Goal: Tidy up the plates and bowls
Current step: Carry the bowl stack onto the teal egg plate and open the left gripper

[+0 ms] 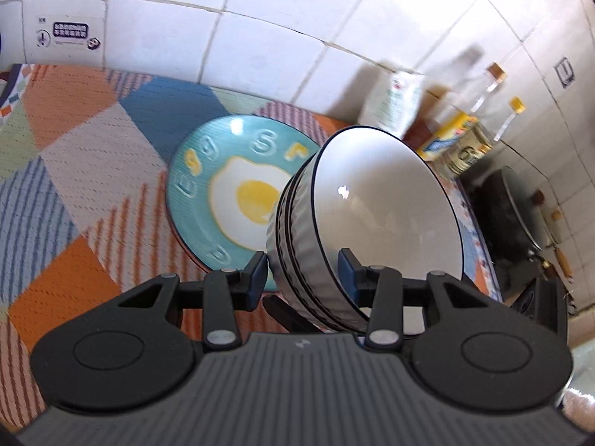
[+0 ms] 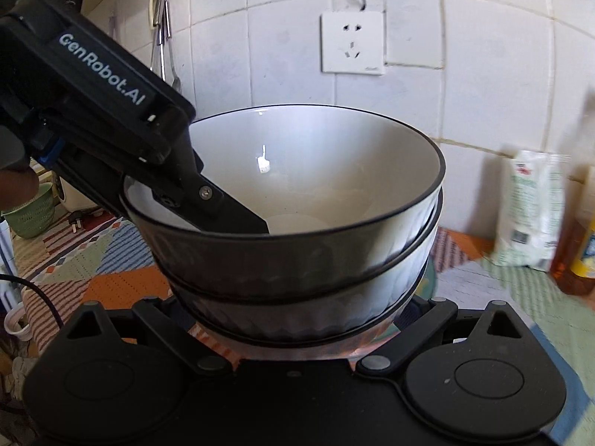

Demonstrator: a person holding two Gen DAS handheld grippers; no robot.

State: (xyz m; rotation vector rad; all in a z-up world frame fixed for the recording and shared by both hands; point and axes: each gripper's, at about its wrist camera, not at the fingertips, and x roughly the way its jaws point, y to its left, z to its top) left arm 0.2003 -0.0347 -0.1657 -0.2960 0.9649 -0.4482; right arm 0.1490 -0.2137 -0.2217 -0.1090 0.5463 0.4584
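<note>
Bowls (image 1: 372, 223): stack of three, airborne.
Left gripper (image 1: 303, 273): clamped on wall.
Right gripper (image 2: 297, 338): jaws hidden, grip unclear.
Tip: keep level, lower onto plate (image 1: 208, 171).

Our left tongs (image 1: 303, 273) tilt steeply downward, their two fingers clamped across the wall of the stacked bowls (image 1: 357, 223), one finger outside and one inside the rim. Our right tongs (image 2: 297, 338) point less steeply down, with the stack's base sitting between their spread linkages; their fingertips are hidden beneath it. A fingertip of our left hand (image 2: 15, 182) shows behind the left tool's body.
</note>
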